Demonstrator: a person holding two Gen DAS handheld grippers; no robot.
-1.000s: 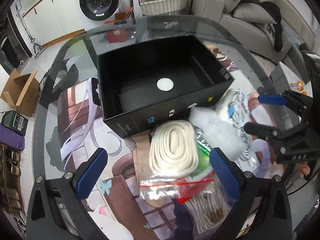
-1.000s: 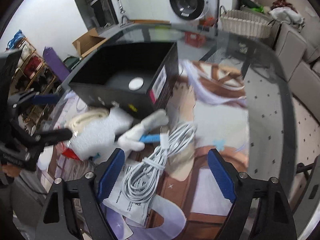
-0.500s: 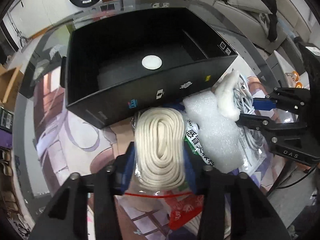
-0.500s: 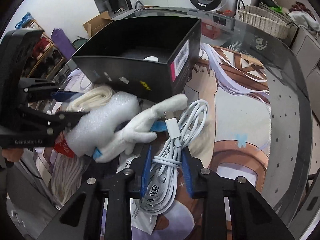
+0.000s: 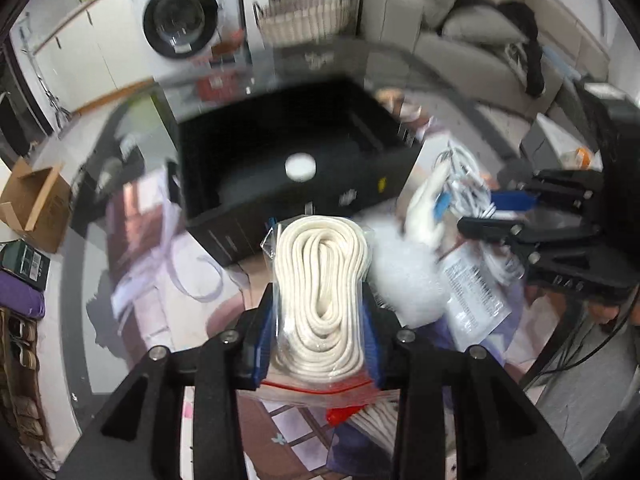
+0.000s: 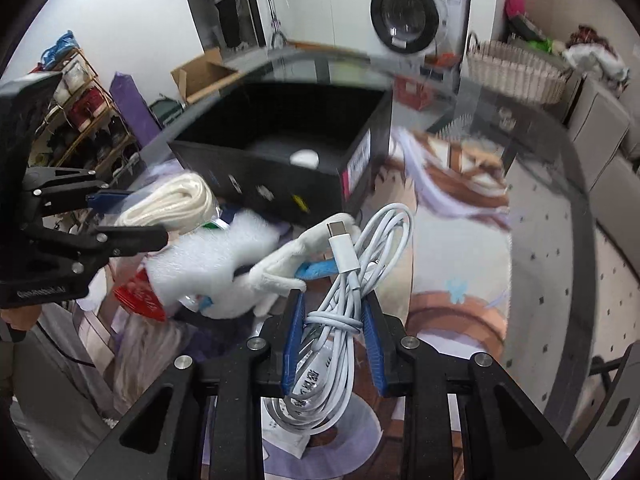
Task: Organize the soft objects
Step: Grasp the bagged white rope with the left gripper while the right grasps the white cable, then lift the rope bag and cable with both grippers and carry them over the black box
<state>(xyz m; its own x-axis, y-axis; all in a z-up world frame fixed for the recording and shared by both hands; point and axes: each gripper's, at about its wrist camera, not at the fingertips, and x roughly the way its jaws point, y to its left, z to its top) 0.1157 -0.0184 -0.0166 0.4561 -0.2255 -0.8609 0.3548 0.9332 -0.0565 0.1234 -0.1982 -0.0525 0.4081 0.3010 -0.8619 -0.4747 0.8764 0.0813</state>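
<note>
A coil of cream rope in a clear zip bag (image 5: pixel 320 280) sits between the blue pads of my left gripper (image 5: pixel 320 300). Its jaws are closing and the pads press on the bag's sides. A bundled white USB cable (image 6: pixel 352 264) is held in my right gripper (image 6: pixel 333 300), which is shut on it. Between the two lie a white plush toy (image 6: pixel 280 268) and a piece of white foam wrap (image 6: pixel 208 252). Just beyond them stands an open black box (image 5: pixel 360 196) with a white disc (image 5: pixel 300 166) on its floor. In the right wrist view the left gripper (image 6: pixel 132 216) shows at the left.
Everything rests on a round glass table (image 6: pixel 580 240) over a patterned rug. A printed white packet (image 6: pixel 296 400) lies under the cable and a red packet (image 6: pixel 140 300) beside the foam. A wicker basket (image 6: pixel 512 76), washing machine (image 5: pixel 180 28), sofa (image 5: pixel 480 40) and cardboard box (image 5: pixel 36 196) stand around.
Both grippers went from wide open to closed: the left onto the bagged rope, the right onto the cable bundle. Both bundles now sit a little higher, closer to the cameras.
</note>
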